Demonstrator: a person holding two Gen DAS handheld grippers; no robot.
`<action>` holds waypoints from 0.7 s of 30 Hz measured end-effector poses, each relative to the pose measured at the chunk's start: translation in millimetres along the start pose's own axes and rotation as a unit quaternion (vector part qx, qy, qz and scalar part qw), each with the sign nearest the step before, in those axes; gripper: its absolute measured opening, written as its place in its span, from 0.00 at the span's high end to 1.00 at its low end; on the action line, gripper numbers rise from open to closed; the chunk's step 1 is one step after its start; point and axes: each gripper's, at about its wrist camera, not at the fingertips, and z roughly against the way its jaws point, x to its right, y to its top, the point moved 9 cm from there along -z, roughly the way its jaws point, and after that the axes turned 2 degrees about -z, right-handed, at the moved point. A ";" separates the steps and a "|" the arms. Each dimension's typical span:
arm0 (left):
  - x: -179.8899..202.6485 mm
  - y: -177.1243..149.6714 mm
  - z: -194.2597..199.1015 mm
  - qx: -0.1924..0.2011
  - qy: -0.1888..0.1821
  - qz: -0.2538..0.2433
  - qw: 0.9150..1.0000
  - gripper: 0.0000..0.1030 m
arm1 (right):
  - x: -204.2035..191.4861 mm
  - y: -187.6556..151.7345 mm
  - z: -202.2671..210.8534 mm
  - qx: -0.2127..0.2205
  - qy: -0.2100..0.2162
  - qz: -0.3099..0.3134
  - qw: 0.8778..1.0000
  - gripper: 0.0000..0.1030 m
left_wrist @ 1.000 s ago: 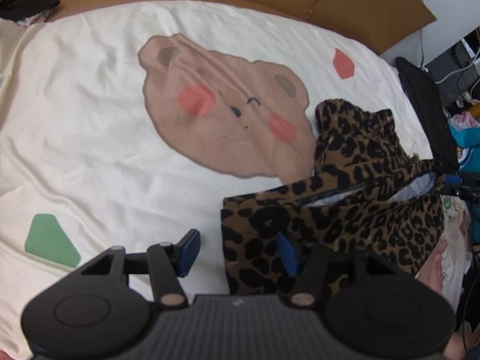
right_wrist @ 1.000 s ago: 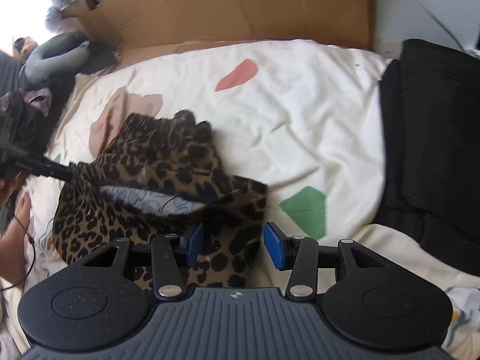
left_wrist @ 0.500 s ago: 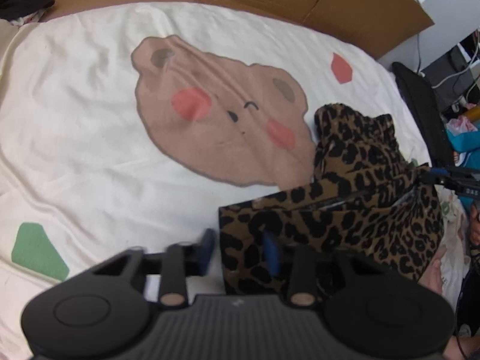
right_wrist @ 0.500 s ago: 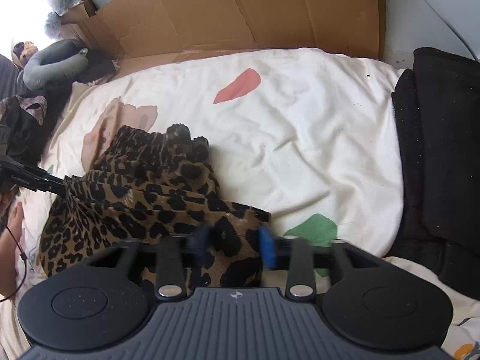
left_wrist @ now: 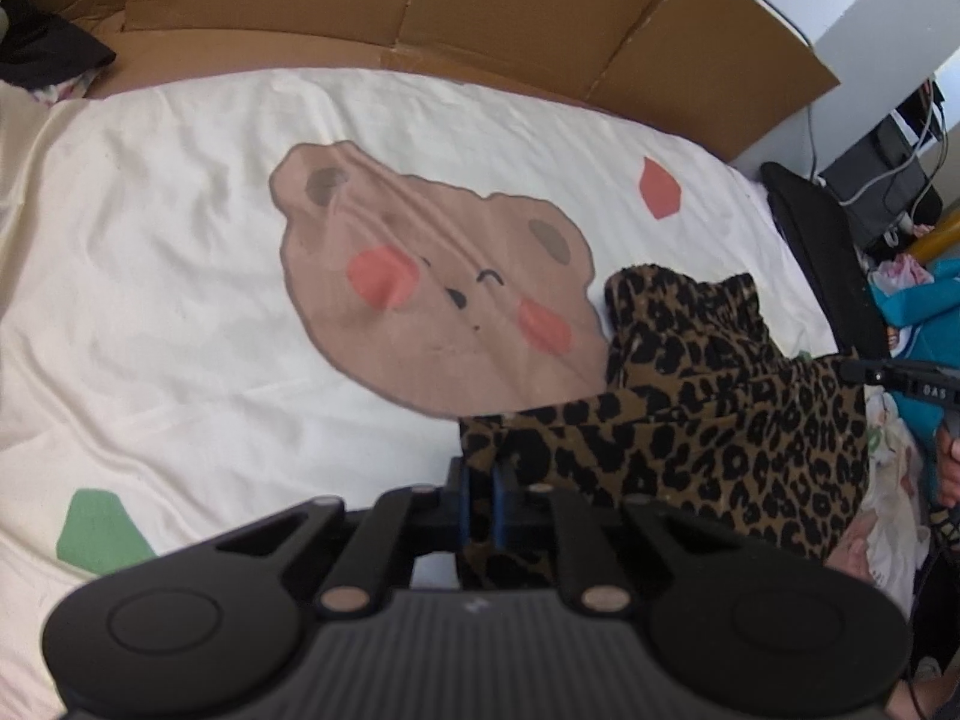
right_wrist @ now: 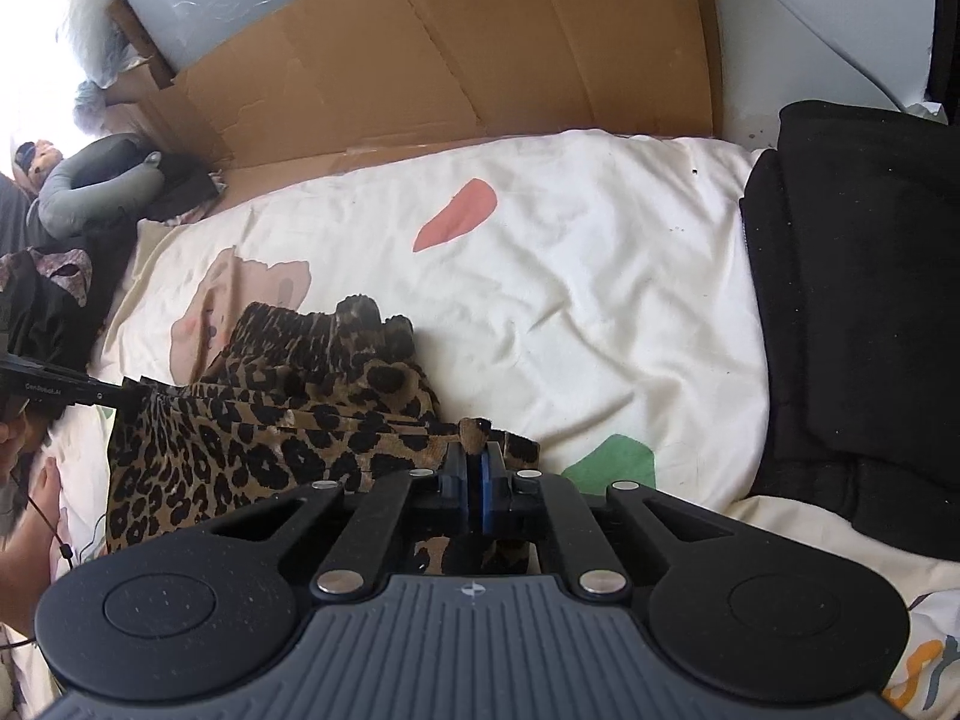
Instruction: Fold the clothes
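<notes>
Left wrist view: the left gripper [left_wrist: 480, 507] points steeply down at the near left corner of the leopard-print garment [left_wrist: 732, 438]; its jaws are closing, and the blue pads [left_wrist: 463, 504] already pinch a fold of that corner between them. The garment lies on the cream bedspread [left_wrist: 180, 300], at the right of the printed bear face [left_wrist: 432, 294], with its far end bunched up. At the right edge, the tip of the right gripper [left_wrist: 864, 373] grips the garment's opposite corner. Flattened cardboard [left_wrist: 540, 18] stands behind the bed. Right wrist view: the right gripper [right_wrist: 477, 483] has its jaws drawn fully together on the garment's [right_wrist: 252, 438] near right corner, a tuft of fabric rising above the pads [right_wrist: 487, 489]. The left gripper [right_wrist: 129, 396] holds the far corner at the left edge, so the top hem hangs stretched between the two. A black cloth pile [right_wrist: 858, 300] lies at the right of the bedspread [right_wrist: 600, 300].
</notes>
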 end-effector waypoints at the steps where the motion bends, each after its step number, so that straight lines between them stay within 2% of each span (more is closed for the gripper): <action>1: 0.1 1.1 -1.0 0.002 0.000 0.001 1.000 0.93 | 0.3 0.6 -1.6 0.000 -0.003 0.001 1.000 0.98; 7: -1.1 10.1 0.0 0.015 0.005 0.004 1.000 0.93 | 6.8 6.4 -12.5 0.006 -0.013 -0.016 1.000 0.98; 12: -3.3 6.6 -16.3 0.005 0.017 -0.007 1.000 0.92 | 12.4 2.7 -28.5 0.004 -0.025 -0.036 0.999 0.98; 14: -2.6 4.5 -21.6 0.001 0.026 -0.018 0.999 0.88 | 12.1 -0.9 -33.4 0.002 -0.032 -0.037 0.999 0.98; 16: -0.5 3.6 -23.5 0.000 0.038 -0.034 0.999 0.81 | 11.0 -4.5 -34.3 0.001 -0.040 -0.034 0.999 0.97; 18: 0.4 3.6 -22.5 0.001 0.045 -0.043 0.998 0.72 | 10.9 -6.6 -32.3 0.003 -0.046 -0.035 0.998 0.94; 19: 0.3 3.4 -22.3 0.001 0.049 -0.047 0.998 0.65 | 11.1 -7.4 -30.9 0.004 -0.049 -0.036 0.998 0.87; 21: 0.3 2.7 -22.9 0.000 0.054 -0.055 0.997 0.62 | 10.8 -9.5 -29.2 0.004 -0.054 -0.032 0.998 0.70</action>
